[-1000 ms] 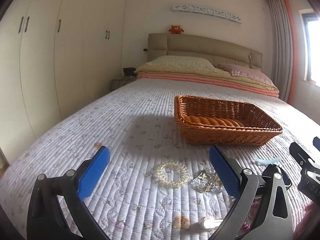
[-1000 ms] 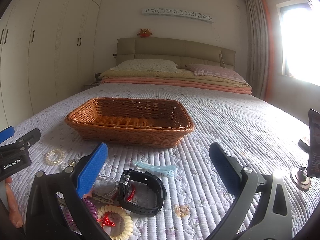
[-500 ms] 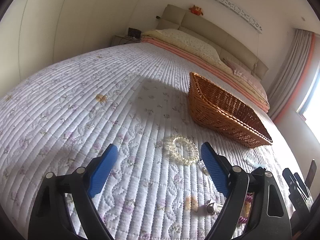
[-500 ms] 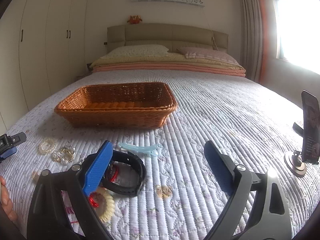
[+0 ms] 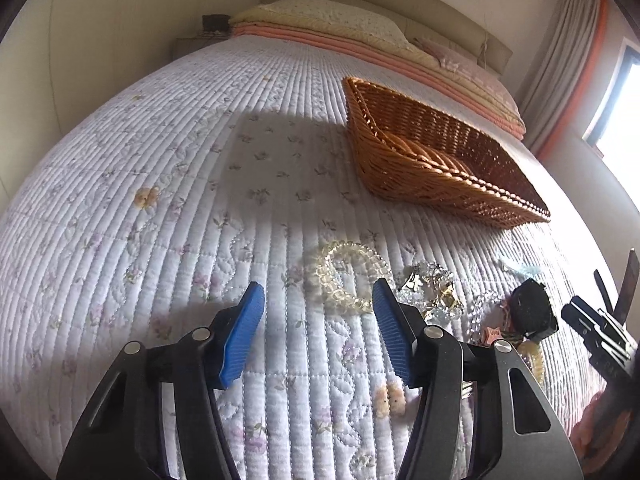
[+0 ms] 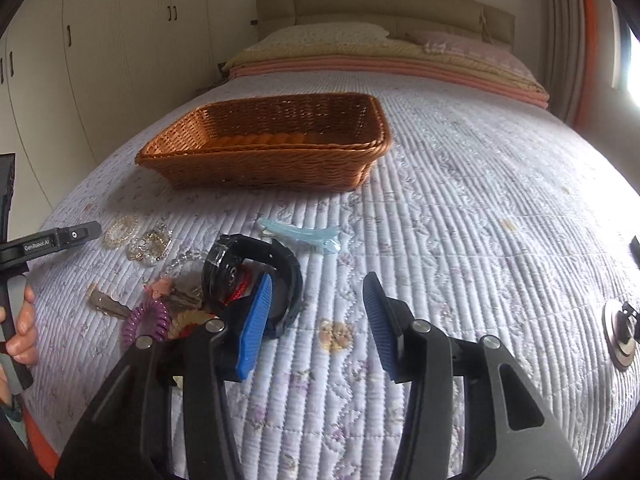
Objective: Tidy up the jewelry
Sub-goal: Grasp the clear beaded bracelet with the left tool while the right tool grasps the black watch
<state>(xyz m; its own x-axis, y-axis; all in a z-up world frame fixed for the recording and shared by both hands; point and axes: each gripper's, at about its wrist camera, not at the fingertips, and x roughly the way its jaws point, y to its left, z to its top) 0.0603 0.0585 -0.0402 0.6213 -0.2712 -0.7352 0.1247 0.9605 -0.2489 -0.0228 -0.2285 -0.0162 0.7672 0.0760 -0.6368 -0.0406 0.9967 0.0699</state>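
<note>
A brown wicker basket stands on the quilted bed. Loose jewelry lies in front of it: a clear beaded bracelet, a crystal and gold piece, a black watch, a light blue hair clip, a purple coil tie. My left gripper is open and empty, low over the quilt, its right finger beside the beaded bracelet. My right gripper is open and empty, its left finger against the watch.
The bed's quilt stretches left and far. Pillows and folded blankets lie at the headboard. A phone stand base sits at the right. Wardrobes line the left wall.
Both grippers have tilted down and come closer to the jewelry. The left one now sits near the beaded bracelet, the right one near the watch. Their jaws have narrowed somewhat.
</note>
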